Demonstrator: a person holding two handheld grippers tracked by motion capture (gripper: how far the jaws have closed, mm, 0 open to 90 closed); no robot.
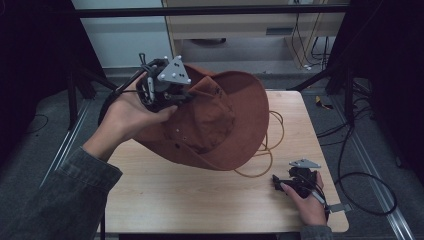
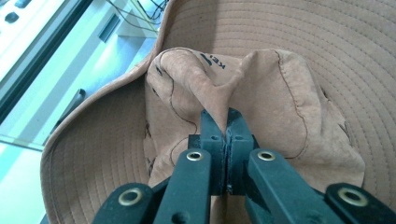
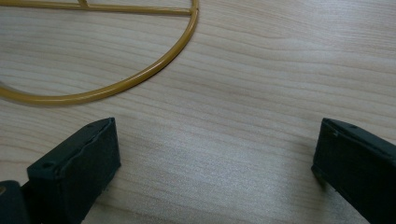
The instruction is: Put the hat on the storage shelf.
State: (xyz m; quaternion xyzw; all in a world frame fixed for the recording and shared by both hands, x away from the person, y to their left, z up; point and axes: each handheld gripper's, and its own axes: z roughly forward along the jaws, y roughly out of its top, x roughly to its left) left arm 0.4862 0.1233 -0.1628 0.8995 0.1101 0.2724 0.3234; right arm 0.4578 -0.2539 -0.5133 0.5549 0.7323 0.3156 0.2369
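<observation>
I am pinching the crown of the brown hat (image 2: 261,79) tight in my left gripper (image 2: 226,116), lifting it half off the table (image 1: 200,200), while my right gripper (image 3: 215,154) is resting wide open, the hat not yet set anywhere.

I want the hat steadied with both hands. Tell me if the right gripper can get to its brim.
Probably yes. The right gripper rests open on the table, nothing held, and bare wood lies between it and the hat brim, apart from a yellow wire hoop.
</observation>
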